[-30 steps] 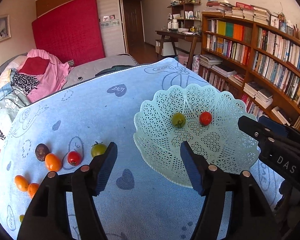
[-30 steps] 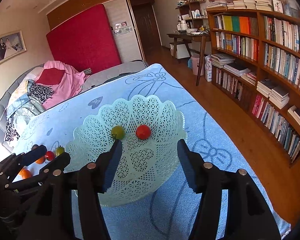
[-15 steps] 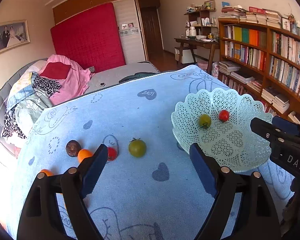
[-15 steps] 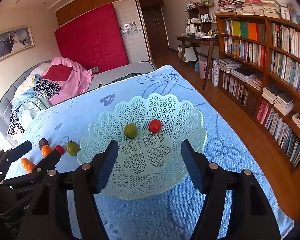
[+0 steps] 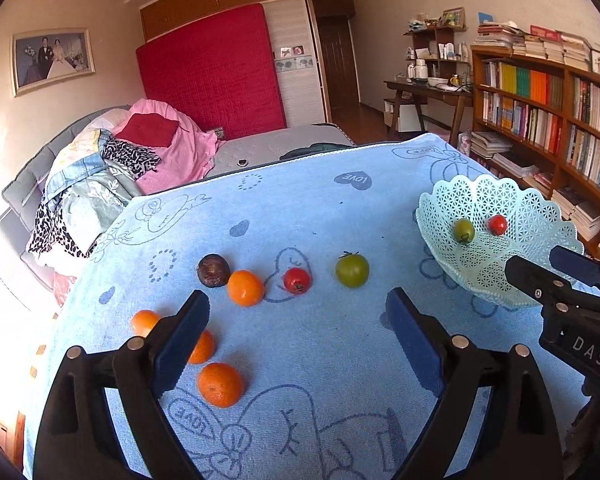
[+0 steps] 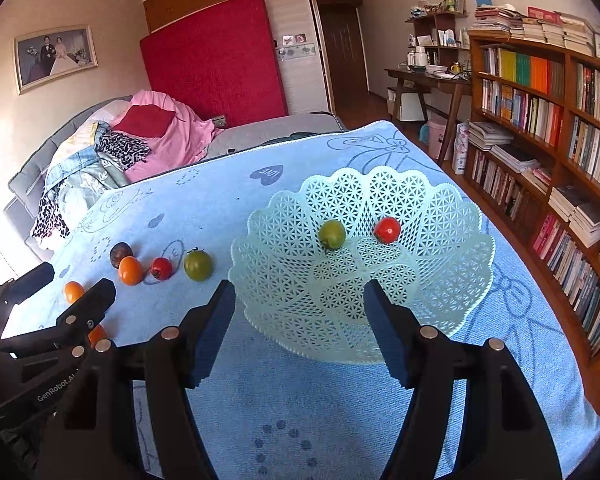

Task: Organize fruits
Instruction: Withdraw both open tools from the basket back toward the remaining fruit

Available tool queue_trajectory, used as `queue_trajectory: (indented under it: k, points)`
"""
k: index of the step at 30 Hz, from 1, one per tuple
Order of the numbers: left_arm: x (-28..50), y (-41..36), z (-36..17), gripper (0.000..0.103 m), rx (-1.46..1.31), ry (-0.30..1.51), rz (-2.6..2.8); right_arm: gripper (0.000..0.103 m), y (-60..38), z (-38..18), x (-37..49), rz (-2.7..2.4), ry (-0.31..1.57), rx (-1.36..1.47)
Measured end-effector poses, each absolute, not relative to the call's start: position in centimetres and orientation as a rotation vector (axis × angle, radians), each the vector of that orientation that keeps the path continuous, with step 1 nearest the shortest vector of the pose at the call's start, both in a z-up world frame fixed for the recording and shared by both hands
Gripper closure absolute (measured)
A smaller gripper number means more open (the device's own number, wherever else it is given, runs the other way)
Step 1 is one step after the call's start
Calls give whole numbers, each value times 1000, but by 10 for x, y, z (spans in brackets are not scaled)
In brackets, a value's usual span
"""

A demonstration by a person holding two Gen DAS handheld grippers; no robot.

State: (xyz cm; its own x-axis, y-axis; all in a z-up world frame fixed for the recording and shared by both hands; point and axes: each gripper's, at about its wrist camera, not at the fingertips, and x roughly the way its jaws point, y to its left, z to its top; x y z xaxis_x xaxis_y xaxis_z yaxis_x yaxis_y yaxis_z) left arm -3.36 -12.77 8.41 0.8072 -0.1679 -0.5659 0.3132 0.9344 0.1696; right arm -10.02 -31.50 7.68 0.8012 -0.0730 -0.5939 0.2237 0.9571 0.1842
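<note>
A pale green lattice basket [image 6: 440, 216] [image 5: 540, 216] stands on the blue cloth and holds a green tomato [image 6: 332, 233] and a red tomato [image 6: 387, 229]. Loose on the cloth lie a green tomato [image 5: 352, 270], a red tomato [image 5: 297, 280], a dark fruit [image 5: 213, 270] and several oranges [image 5: 245, 288]. My left gripper [image 5: 298, 334] is open and empty, hovering near the loose fruit. My right gripper [image 6: 300, 320] is open and empty at the basket's near rim.
The blue cloth [image 5: 300, 208] covers a table whose right edge drops to a wooden floor. A bookshelf [image 6: 560, 128] runs along the right. A bed with heaped clothes [image 5: 112, 160] lies behind the table.
My left gripper has swung left from the basket toward the loose fruit, bringing more oranges into view. My right gripper has pulled back slightly from the basket.
</note>
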Motion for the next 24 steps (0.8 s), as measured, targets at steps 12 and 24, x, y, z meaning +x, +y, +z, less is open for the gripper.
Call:
queue_trajectory:
  k: [12, 24]
  points:
    - [-32, -72, 79, 14, 218, 598, -171, 34, -263, 67, -78, -82, 689, 183]
    - [-29, -12, 70, 14, 179, 642, -95, 34, -213, 56, -60, 14, 748, 118]
